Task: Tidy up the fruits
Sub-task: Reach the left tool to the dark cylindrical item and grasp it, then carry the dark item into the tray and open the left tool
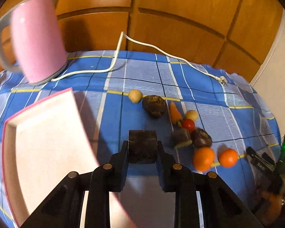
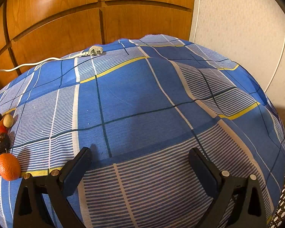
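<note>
On the worktop (image 1: 142,72), spread with a blue checked cloth, the pale pink-rimmed tray (image 1: 43,142) is our landmark and the largest thing in the left view; a pink kettle (image 1: 36,43) stands beyond it, its white cord (image 1: 152,46) trailing off across the cloth.

We hold the left tongs (image 1: 142,148) clamped on a dark block (image 1: 142,146), a stubby cut piece with its flat faces pressed against the two pads and its short length running across the tongs rather than along them. The block sits just off the tray's right edge, and in our judgement this is what the next move turns on: the tray lies to the left of the loaded tongs and close by, so the carry is a short swing leftward.

The remaining fruits lie well to the right of the tray in a loose line: two oranges (image 1: 203,158), a dark lump (image 1: 154,105), a second cut piece (image 1: 181,137), a cherry tomato (image 1: 188,124), a small carrot (image 1: 175,113) and a pale ball (image 1: 134,95).

Our right tongs (image 2: 140,163) hang wide open and empty above bare cloth, farther from the tray than anything else; the left hand is plainly the nearer one.
</note>
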`<state>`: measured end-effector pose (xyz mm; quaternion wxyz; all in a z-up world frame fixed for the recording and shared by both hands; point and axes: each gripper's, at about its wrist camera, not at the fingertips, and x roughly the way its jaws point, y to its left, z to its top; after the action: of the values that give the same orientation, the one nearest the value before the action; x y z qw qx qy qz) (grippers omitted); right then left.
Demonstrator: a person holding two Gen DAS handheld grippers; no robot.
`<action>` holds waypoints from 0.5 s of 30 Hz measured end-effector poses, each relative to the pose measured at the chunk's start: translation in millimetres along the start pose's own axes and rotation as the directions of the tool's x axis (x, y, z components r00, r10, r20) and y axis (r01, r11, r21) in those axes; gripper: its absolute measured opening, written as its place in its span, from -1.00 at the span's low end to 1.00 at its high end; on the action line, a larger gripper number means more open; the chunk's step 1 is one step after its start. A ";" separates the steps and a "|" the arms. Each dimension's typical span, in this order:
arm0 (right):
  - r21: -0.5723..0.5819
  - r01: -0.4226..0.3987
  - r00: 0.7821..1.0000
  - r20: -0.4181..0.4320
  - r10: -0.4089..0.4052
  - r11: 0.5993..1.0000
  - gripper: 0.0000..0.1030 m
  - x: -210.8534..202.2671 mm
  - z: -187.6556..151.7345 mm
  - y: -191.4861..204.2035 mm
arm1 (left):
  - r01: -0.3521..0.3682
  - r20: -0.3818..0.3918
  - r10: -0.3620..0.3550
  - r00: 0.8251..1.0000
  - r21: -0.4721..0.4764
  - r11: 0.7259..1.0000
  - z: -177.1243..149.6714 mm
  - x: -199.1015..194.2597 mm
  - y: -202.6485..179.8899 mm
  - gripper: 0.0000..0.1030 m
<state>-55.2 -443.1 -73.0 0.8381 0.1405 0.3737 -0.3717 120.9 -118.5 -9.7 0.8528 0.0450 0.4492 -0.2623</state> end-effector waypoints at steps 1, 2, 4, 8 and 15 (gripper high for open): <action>0.000 0.001 1.000 0.000 -0.001 1.000 1.00 0.0 -0.2 0.7 | -0.001 0.002 0.001 1.000 -0.021 1.000 -6.3 -6.7 3.3 -0.49; 0.000 0.001 1.000 0.000 -0.001 1.000 1.00 -0.1 -0.3 0.8 | 0.001 0.002 -0.001 1.000 -0.036 0.999 -10.0 -11.6 5.4 -0.49; 0.000 0.001 1.000 0.000 -0.001 1.000 1.00 -0.1 -0.2 1.0 | -0.001 0.012 0.002 1.000 -0.078 0.997 -20.8 -23.0 14.7 -0.49; 0.000 0.001 1.000 0.000 -0.001 1.000 1.00 -0.2 0.0 1.0 | -0.029 0.035 0.036 0.999 -0.178 0.984 -38.6 -41.9 45.0 -0.49; -0.001 0.001 1.000 0.000 -0.001 1.000 1.00 -0.2 0.8 0.0 | -0.157 0.051 0.178 0.983 -0.283 0.946 -47.8 -54.2 111.6 -0.49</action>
<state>-54.9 -443.4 -72.3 0.8379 0.1399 0.3739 -0.3721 115.0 14.3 -12.9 0.8864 -0.0470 0.4432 -0.1249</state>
